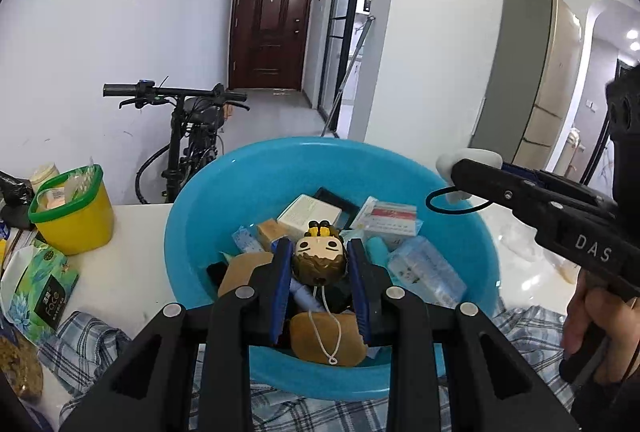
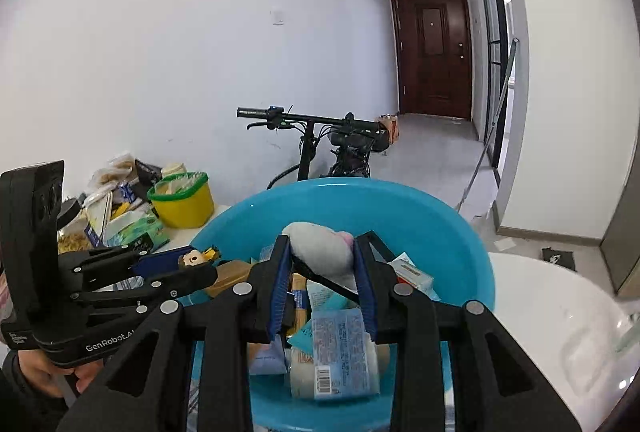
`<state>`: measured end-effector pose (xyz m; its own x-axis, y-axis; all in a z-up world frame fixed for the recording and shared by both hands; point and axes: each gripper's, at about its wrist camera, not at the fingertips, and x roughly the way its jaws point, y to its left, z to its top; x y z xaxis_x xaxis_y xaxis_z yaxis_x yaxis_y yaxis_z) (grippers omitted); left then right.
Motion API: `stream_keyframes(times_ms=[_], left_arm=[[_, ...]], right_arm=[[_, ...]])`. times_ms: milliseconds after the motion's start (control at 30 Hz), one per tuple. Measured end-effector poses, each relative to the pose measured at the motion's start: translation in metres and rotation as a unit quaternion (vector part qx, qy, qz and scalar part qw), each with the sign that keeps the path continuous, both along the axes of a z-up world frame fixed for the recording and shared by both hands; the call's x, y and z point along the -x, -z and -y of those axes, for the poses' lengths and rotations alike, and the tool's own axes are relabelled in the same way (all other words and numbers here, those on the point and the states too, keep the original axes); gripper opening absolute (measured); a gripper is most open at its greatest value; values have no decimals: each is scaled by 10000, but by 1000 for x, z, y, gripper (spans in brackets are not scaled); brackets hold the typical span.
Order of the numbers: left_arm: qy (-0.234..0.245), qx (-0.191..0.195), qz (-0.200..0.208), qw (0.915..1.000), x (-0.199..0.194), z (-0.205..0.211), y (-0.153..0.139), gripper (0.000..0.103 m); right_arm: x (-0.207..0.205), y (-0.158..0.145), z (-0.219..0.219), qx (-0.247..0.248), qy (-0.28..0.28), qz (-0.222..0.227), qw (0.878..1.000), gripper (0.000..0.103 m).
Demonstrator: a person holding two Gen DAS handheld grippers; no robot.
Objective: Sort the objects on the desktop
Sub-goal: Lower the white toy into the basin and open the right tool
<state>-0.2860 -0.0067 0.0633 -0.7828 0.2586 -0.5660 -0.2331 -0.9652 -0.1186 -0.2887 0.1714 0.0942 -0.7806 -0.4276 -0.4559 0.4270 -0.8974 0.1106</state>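
The left tongs (image 1: 319, 256) are clamping a small doll figure (image 1: 319, 257) over the blue basin (image 1: 192, 216), its head lying toward the camera, its body pointing away along the fingers, its white cord (image 1: 330, 328) hanging down. The right tongs (image 2: 321, 252) are gripping a grey-white plush toy (image 2: 320, 250), its long axis lying crosswise between the fingers, above the basin's clutter on the white worktop (image 1: 132, 244).

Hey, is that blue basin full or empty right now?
Fairly full. The blue basin holds a heap of small packets, boxes and brown blocks covering its bottom, seen in both views.
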Motion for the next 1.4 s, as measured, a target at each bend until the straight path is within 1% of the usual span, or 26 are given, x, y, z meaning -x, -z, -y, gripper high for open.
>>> stream_keyframes(times_ms=[33,100,167,367,500,567,800,900,1100,1400], left_arm=[[-29,16,-4,10000,1,1,1,29],[-77,38,-6,10000,2,1,4,29],[-108,89,1,9999,3,0,6,29],[-119,298,-40,9995,4,-9,10,29],[-44,407,-95,9991,0,-18,9,29],[-56,353,-152,9992,-1,-17,7,29],[-139,287,-165,9994,0,-8,4,29],[-185,259,-75,9995,2,-5,4,29],[-233,223,-53,9995,2,-2,5,29],[-225,217,-80,9995,2,-1,4,29]], right_arm=[[-2,5,-1,29,33,-81,10000,30],[5,14,3,-124,-2,92,9999,30],[4,16,0,-51,10,104,9999,30],[4,17,-6,61,25,86,9999,30],[2,18,-5,-30,56,53,10000,30],[3,18,-6,-14,45,71,10000,30],[4,20,-5,-84,15,150,9999,30],[4,20,-5,-97,-18,172,9998,30],[6,21,-6,-115,-35,209,9997,30],[4,19,-9,-113,5,146,9998,30]])
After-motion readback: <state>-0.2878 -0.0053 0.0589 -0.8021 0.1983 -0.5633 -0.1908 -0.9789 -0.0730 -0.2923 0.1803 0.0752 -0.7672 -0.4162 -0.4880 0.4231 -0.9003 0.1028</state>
